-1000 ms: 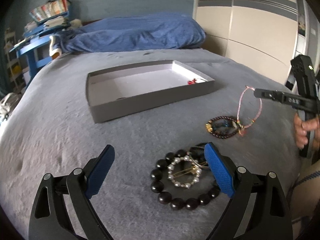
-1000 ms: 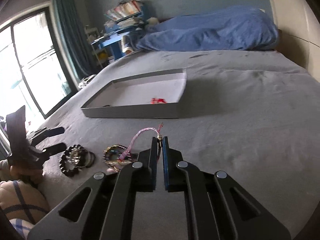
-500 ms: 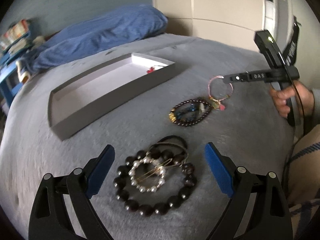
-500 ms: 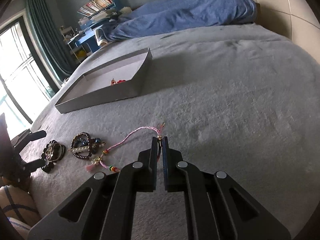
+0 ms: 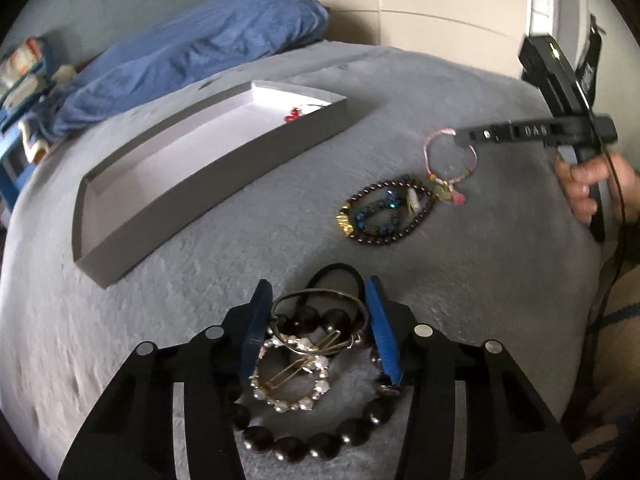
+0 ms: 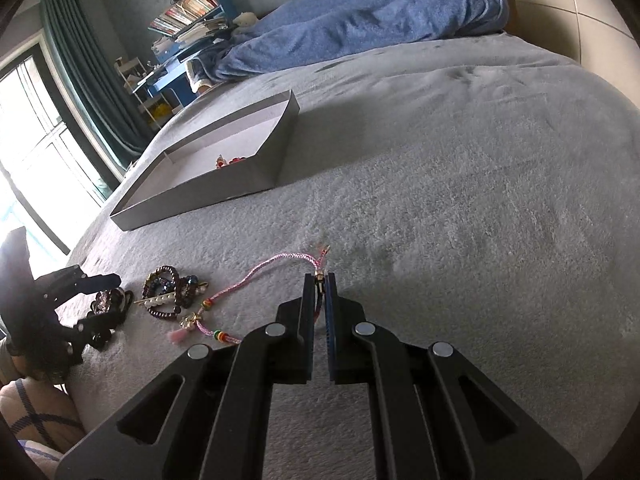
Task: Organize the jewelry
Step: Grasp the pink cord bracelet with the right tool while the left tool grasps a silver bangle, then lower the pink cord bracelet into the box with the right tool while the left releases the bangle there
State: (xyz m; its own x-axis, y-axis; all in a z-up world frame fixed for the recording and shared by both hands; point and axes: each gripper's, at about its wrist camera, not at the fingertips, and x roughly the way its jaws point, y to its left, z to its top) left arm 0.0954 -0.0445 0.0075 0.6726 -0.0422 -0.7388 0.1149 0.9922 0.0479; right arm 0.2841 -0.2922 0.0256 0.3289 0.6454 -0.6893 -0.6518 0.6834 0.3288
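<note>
My left gripper has its blue pads closed in on a thin metal bangle that lies on a pile with a black bead bracelet, a pearl ring clip and a black hair tie. My right gripper is shut on a pink cord bracelet, whose tassel end trails on the bed; it also shows in the left wrist view. A dark red bead bracelet with blue beads lies between the piles. A grey tray holds a small red piece.
Everything rests on a grey fleece bed cover. A blue duvet is bunched at the head of the bed. A blue desk with books and a window with dark curtains are at the left. Cream wardrobe doors stand behind.
My left gripper moved forward and down over the pile and its pads narrowed from wide open onto the metal bangle. My right gripper stayed shut on the pink bracelet and drew it sideways.
</note>
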